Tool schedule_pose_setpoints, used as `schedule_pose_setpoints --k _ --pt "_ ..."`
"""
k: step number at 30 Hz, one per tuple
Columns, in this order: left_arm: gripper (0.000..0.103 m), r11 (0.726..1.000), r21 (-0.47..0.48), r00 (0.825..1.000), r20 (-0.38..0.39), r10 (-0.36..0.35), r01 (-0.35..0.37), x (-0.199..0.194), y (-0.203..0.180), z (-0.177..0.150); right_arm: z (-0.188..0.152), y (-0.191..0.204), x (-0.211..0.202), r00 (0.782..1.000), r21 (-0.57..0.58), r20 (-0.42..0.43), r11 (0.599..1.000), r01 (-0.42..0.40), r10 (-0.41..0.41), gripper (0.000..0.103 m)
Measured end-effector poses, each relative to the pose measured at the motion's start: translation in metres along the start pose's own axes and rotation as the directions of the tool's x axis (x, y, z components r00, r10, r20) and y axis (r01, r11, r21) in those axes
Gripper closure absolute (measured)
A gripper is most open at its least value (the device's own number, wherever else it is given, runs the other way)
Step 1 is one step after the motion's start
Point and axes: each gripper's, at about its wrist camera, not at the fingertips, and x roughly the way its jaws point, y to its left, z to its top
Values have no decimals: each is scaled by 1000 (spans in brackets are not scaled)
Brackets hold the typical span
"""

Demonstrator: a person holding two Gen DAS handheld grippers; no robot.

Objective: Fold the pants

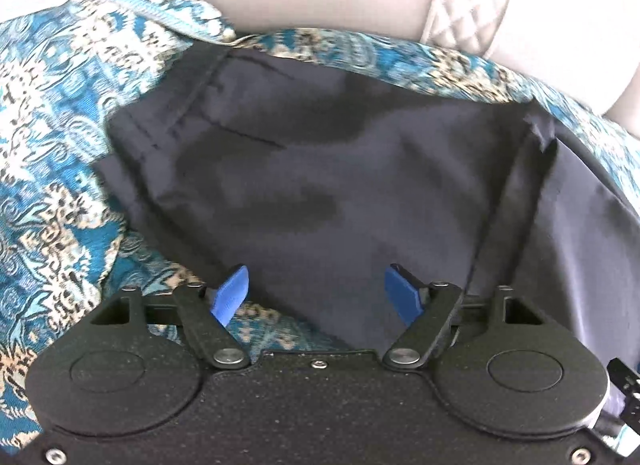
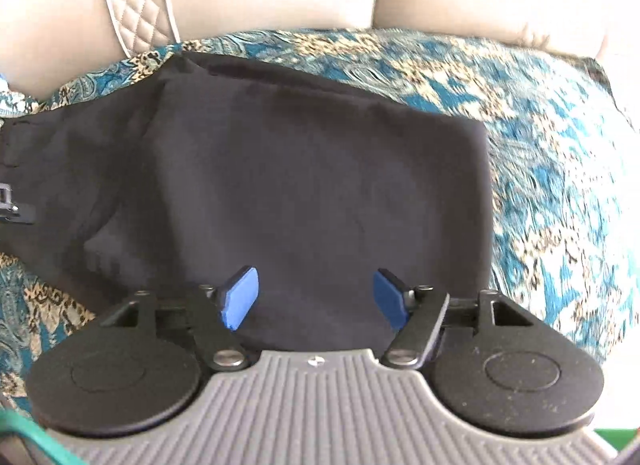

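We're seeing the dark navy soft fabric pants (image 1: 304, 169) lying folded on the teal patterned cover (image 1: 52, 145); left gripper (image 1: 316, 295) and right gripper (image 2: 316, 297) hanging released, empty. Limp, light; pinch edges.

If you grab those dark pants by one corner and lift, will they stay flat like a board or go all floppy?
Probably floppy: the dark pants lie in soft layers with creases, so a lifted corner would likely droop. They look thin, so probably light. The patterned cover beneath looks textured, so they may drag rather than slide.
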Motion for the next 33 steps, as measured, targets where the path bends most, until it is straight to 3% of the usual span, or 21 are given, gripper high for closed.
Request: schedule_pose_setpoints --k 6,7,14,16,18,20,21,24,28,30,33 --pt "24 999 41 1000 4 8 -8 -2 6 -6 2 23 28 999 -44 -40 999 -7 5 22" --pt "24 999 46 1000 0 -3 3 -2 4 -8 2 26 31 999 -44 -43 999 6 -7 18" --pt "26 978 145 989 -11 -148 148 -18 -28 -25 -3 32 30 999 -73 -20 997 24 -25 17" --pt "28 966 170 981 -17 -192 193 -24 -41 -29 -3 33 29 999 -105 -48 994 -18 14 17" --pt "37 956 185 974 -27 -226 227 -26 -54 -33 2 20 27 985 -67 -112 989 -135 127 17" --pt "80 943 215 967 -31 -254 254 -28 -68 -37 11 -1 22 985 18 -100 990 -139 140 17" --pt "86 937 233 965 -33 -259 260 -29 -75 -39 17 -15 19 990 60 -80 992 -113 117 17" --pt "84 924 267 960 -6 -281 272 -34 -90 -44 38 -67 12 999 203 -18 979 -23 27 17" --pt "73 912 322 962 18 -273 253 -33 -107 -47 64 -129 22 995 312 3 946 89 -95 17" --pt "71 910 353 971 18 -238 217 -25 -111 -52 72 -146 35 995 303 -16 947 102 -102 17" --pt "70 911 375 983 -11 -184 175 -8 -115 -58 80 -152 55 998 270 -55 962 35 -20 19"
